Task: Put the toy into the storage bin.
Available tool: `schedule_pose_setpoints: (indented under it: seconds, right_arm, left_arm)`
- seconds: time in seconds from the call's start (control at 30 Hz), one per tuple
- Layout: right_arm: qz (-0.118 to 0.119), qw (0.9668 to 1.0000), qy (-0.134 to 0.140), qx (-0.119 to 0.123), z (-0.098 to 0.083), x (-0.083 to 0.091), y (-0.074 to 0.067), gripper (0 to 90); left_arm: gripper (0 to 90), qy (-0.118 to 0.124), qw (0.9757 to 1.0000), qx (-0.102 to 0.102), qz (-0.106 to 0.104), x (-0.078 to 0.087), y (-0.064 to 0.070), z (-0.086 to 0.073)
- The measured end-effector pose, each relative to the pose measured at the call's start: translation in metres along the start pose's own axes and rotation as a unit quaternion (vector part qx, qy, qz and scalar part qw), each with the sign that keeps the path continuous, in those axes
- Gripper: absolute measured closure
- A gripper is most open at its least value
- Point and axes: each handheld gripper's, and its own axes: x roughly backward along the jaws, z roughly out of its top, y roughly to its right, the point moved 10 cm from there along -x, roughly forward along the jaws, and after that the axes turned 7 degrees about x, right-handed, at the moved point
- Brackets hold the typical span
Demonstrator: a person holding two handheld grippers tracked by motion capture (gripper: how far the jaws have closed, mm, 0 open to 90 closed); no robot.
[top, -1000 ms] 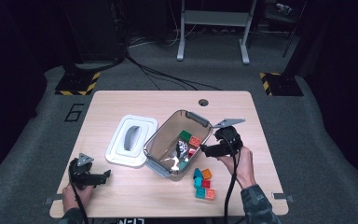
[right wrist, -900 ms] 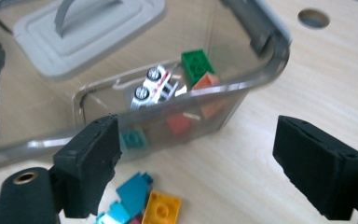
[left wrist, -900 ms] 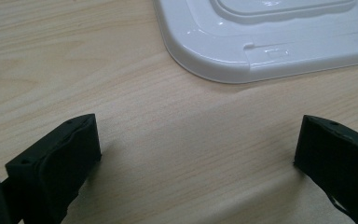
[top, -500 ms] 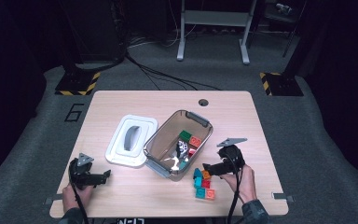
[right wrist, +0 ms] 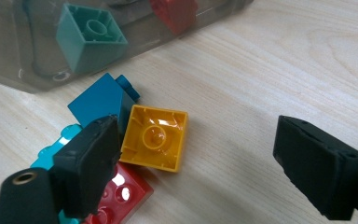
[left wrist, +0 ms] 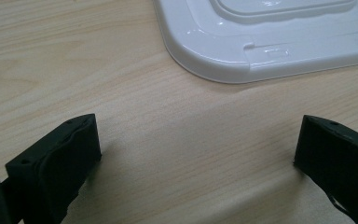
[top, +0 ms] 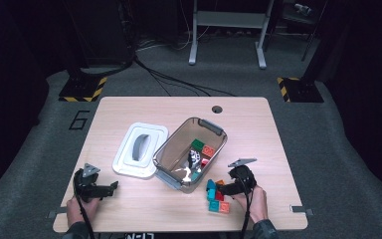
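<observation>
My right gripper (top: 229, 189) is low over a small pile of bricks (top: 216, 196) in front of the clear bin (top: 179, 177). In the right gripper view its jaws (right wrist: 198, 140) stand open and have just been closing. An upside-down yellow brick (right wrist: 156, 137) lies between them, close to the left jaw, with no pad pressing on it. A blue brick (right wrist: 100, 100), a red brick (right wrist: 121, 193) and a cyan brick (right wrist: 56, 147) lie around it. My left gripper (top: 110, 187) rests open at the front left, with bare wood between its jaws (left wrist: 198, 140).
The clear bin holds several bricks, among them a teal one (right wrist: 91, 35) and a red one (right wrist: 175, 11) behind its wall. A white lid (top: 139, 149) lies left of the bin, its corner (left wrist: 223, 60) just ahead of my left gripper. The table's front edge (top: 179, 230) is close.
My right gripper has come down from beside the bin's right rim to the brick pile near the front edge. The left gripper has stayed where it was.
</observation>
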Motion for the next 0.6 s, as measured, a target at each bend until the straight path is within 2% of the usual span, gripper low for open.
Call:
schedule_pose_setpoints:
  seconds: [0.07, 0.13, 0.3, 0.43, 0.6]
  right_arm:
    - [0.0, 1.0, -0.007, 0.002, 0.0, -0.002, -0.001, 17.0]
    - [-0.011, 0.9999, -0.012, 0.004, -0.001, -0.003, 0.002, 20.1]
    - [-0.024, 0.9994, -0.025, -0.009, -0.005, -0.004, 0.012, 20.4]
    - [-0.025, 0.9994, -0.019, -0.014, -0.004, 0.001, 0.018, 19.9]
    - [-0.013, 0.9998, -0.008, -0.011, 0.003, 0.005, 0.012, 14.0]
  left_arm:
    - [0.0, 0.0, 1.0, 0.0, -0.001, 0.0, 0.0, 0.0]
    - [0.0, -0.002, 1.0, 0.0, -0.001, 0.0, 0.0, 0.0]
    - [0.0, -0.001, 1.0, 0.0, -0.001, 0.0, 0.0, 0.0]
    - [0.0, -0.001, 1.0, 0.0, -0.001, 0.0, 0.0, 0.0]
    - [0.0, -0.001, 1.0, 0.0, -0.001, 0.0, 0.0, 0.0]
